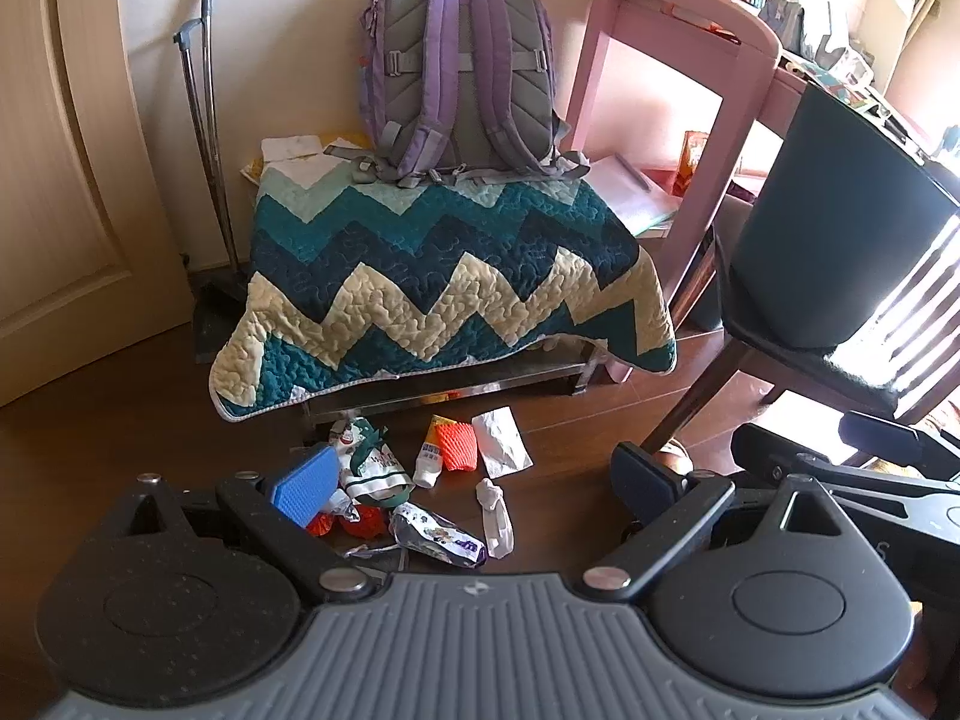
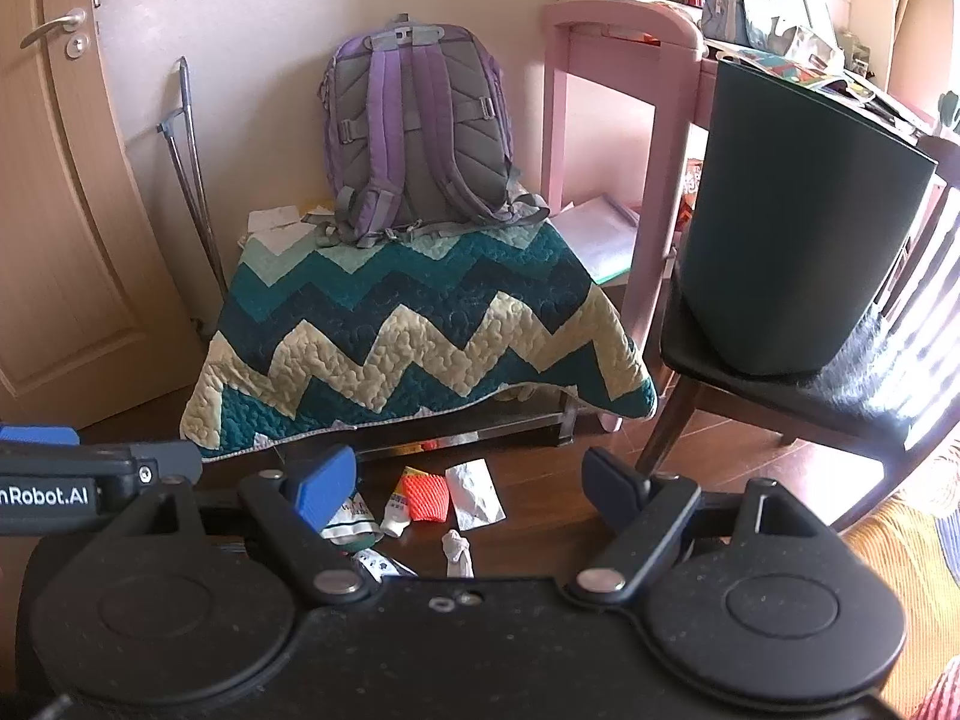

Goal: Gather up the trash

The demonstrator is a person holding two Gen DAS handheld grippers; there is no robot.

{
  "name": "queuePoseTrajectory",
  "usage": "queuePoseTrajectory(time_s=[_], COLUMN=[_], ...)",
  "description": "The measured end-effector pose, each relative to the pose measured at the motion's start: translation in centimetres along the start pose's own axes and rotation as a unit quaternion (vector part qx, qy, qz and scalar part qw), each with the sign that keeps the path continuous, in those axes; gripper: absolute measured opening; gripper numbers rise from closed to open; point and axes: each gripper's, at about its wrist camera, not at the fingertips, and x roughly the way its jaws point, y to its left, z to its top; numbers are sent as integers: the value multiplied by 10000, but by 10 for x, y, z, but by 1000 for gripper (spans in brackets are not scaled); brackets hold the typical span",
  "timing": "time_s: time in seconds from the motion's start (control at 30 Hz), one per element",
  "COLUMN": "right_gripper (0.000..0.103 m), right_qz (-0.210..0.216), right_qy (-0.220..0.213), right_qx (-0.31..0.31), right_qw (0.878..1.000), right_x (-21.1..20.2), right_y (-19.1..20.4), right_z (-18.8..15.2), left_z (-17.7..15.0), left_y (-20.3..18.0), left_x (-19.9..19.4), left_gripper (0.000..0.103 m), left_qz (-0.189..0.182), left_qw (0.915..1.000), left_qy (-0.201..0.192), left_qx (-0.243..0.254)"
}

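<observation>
A dark wood floor (image 1: 570, 420) carries the trash (image 1: 414, 480), heaped at 6 o'clock from the quilt (image 1: 432, 276): an orange net (image 1: 459, 447), a white wrapper (image 1: 501, 441), perhaps a sock (image 1: 495, 516). At 2 o'clock a bin (image 1: 840, 228) stands on a chair (image 1: 840, 366). The left gripper (image 1: 474, 483) and right gripper (image 2: 474, 489) hover above, jaws wide, empty.

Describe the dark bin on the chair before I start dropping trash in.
The dark green-grey plastic bin is a smooth, tapered tub, wider at the rim than at the base. It stands upright on the black padded seat of a dark wooden chair, beside the pink desk. Its mouth looks open, with no lid seen; the inside is hidden. Nothing but the seat touches it.
</observation>
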Motion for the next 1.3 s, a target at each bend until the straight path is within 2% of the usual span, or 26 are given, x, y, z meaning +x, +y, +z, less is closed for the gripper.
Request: queuePoseTrajectory(time_s=[1.3], right_gripper=[83], right_qz=[23], right_qy=[66], right_qx=[47], right_qw=[10000], right_x=[4], right_y=[-2], right_z=[0], left_z=[-14], left_y=[4], left_x=[10], left_gripper=[98], left_qz=[-36], left_qw=[9999], left_qy=[100], left_qx=[-11])
